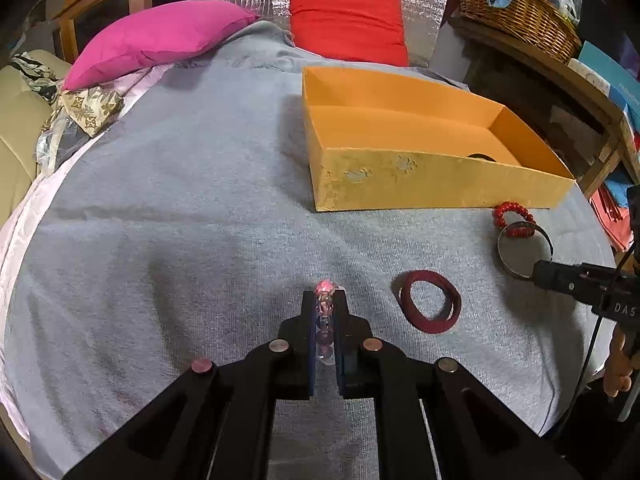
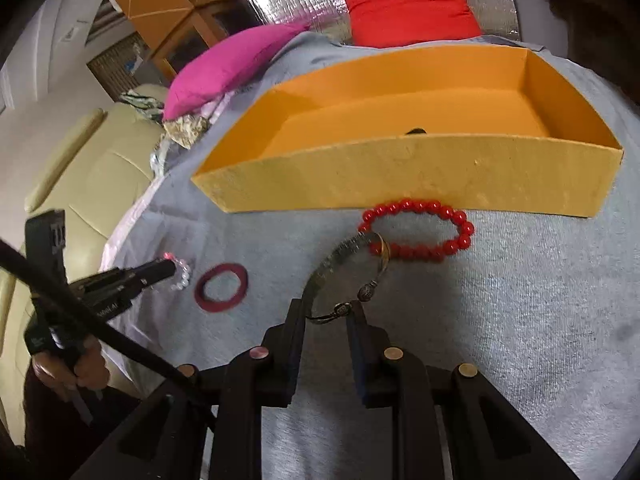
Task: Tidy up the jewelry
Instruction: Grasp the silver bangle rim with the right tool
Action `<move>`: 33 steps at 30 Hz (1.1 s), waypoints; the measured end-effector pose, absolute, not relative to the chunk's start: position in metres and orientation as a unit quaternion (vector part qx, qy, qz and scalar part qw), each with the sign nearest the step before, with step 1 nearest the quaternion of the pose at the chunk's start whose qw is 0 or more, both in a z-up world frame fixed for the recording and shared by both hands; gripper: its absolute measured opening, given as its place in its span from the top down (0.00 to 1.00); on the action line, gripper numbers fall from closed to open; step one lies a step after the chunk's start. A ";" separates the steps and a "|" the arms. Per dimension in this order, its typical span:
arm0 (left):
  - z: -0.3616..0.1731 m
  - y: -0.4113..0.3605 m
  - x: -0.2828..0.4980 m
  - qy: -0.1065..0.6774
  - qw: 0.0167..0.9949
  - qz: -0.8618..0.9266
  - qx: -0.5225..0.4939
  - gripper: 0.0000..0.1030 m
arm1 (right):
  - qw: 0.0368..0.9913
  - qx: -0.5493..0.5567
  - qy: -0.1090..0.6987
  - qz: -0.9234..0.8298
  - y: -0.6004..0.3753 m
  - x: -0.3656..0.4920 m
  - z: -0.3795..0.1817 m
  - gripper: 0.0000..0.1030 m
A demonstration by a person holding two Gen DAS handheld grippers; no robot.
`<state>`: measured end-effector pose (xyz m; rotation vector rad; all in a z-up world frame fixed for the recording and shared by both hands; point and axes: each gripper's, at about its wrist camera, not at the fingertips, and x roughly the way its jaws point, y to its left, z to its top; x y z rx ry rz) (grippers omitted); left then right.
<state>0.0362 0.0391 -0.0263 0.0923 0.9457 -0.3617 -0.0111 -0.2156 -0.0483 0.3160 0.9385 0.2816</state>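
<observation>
Left wrist view. The left hand-held gripper (image 1: 325, 292) is closed on a clear bead bracelet (image 1: 325, 320), pinched edge-on between the pads, with a pink glint at the tip. It hangs over the grey blanket (image 1: 180, 208); whether the beads touch the cloth cannot be told. The orange box (image 1: 400, 176) lies ahead and to the right, open-topped, with a dark item partly visible inside. Two maroon bangles (image 1: 430, 302) lie stacked just right of the gripper. Further right, the right hand-held gripper (image 1: 538, 272) meets a metal bangle (image 1: 524, 248) that overlaps a red bead bracelet (image 1: 514, 220) near the box's front wall.

Judgement: the grip looks thin. Carry the clear bracelet slowly, clear the box wall from above, and release low inside.

Right wrist view. The right hand-held gripper (image 2: 328, 310) has its jaws closed down on the metal bangle (image 2: 340, 268), gripping the thin end by its clasp. The bangle's far edge rests on the red bead bracelet (image 2: 420, 228), just before the orange box (image 2: 400, 184).

Judgement: lift straight up first so the bangle does not drag the red beads. The hold is near one end, so expect it to swing; keep the wrist steady. The left hand-held gripper (image 2: 174, 268) is well to the left, so the paths should not cross.
</observation>
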 end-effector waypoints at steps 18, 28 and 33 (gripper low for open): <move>-0.024 0.041 0.033 0.453 0.872 -0.181 0.042 0.92 | 0.885 0.029 0.459 0.069 -0.193 -0.004 -0.051 0.27; -0.021 0.049 0.031 0.450 0.874 -0.182 0.030 0.92 | 0.897 -0.005 0.439 0.055 -0.183 0.002 -0.058 0.37; -0.016 0.049 0.030 0.438 0.880 -0.185 0.025 0.92 | 0.894 0.015 0.439 0.089 -0.187 -0.004 -0.051 0.38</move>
